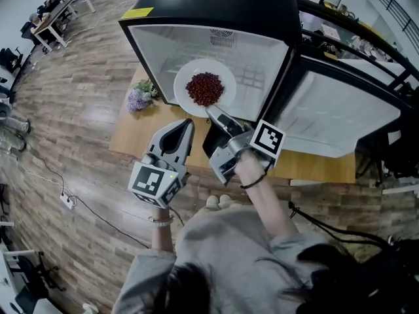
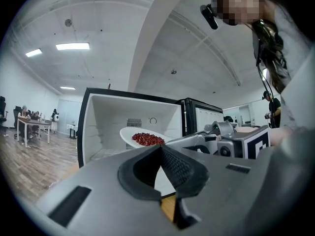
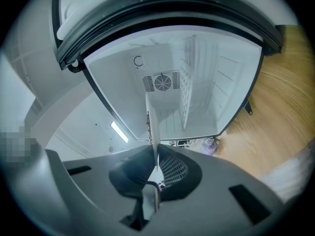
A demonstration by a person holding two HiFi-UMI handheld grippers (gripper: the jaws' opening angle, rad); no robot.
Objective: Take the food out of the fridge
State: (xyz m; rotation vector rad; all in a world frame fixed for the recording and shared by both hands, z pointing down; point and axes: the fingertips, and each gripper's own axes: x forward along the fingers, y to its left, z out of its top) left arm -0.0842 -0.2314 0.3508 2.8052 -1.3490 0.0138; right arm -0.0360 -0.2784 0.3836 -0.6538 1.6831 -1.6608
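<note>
A bunch of purple flowers (image 1: 139, 99) lies at the left edge of the desk (image 1: 131, 139); a white power strip (image 1: 67, 201) lies on the plank floor (image 1: 78, 110), well apart.

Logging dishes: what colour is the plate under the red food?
The plate is white, clearest in head view.

**Dark red on white, framed in black**

The plate (image 1: 186, 77) at the right tool's (image 1: 211, 110) tip is plain white and heaped with dark red beans (image 1: 205, 88). Beyond it, the fridge (image 1: 216, 5) is black outside and white inside. The right tool and the left tool (image 1: 188, 125) are grey with black ribbed pads, and their marker cubes (image 1: 268, 139) show black-and-white squares. Beneath them the bench (image 1: 131, 139) is pale wood. Lilac flowers (image 1: 139, 99) lie left of the left tool.
</note>
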